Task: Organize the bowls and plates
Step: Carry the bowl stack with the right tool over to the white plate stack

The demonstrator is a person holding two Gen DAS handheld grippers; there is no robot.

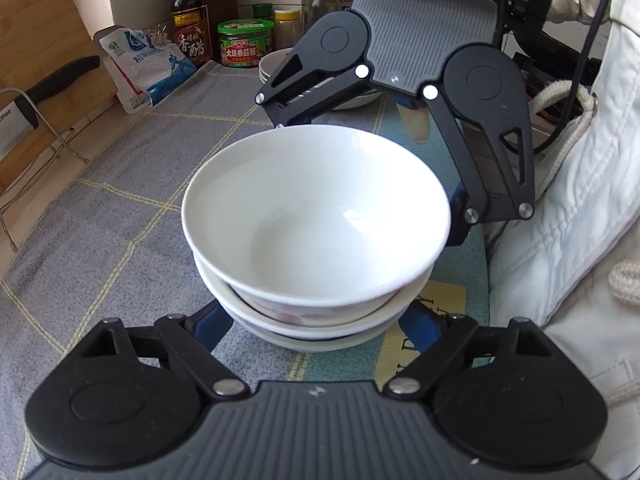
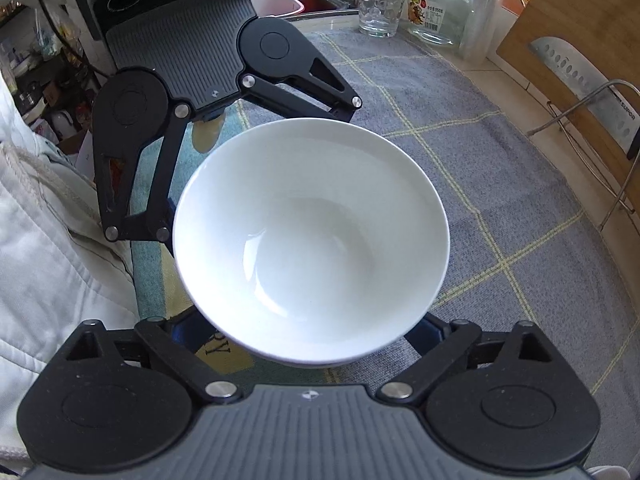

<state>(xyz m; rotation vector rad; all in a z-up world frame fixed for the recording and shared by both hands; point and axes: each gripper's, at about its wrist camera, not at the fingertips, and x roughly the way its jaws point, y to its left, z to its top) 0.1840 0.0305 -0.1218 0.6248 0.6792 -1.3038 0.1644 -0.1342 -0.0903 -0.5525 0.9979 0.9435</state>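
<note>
A stack of white bowls stands on the grey checked cloth; the top bowl is plain white inside, with pink marks on its outside. My left gripper faces the stack from one side, jaws spread wide around its base. My right gripper faces it from the opposite side, jaws spread wide too, fingertips hidden under the bowl. Each gripper shows in the other's view: the right gripper and the left gripper. A stack of white plates lies behind the right gripper.
Sauce bottle, green-lidded jar and a salt bag stand at the cloth's far end. A cutting board with a cleaver in a wire rack lines one side. A glass and jar stand by the sink.
</note>
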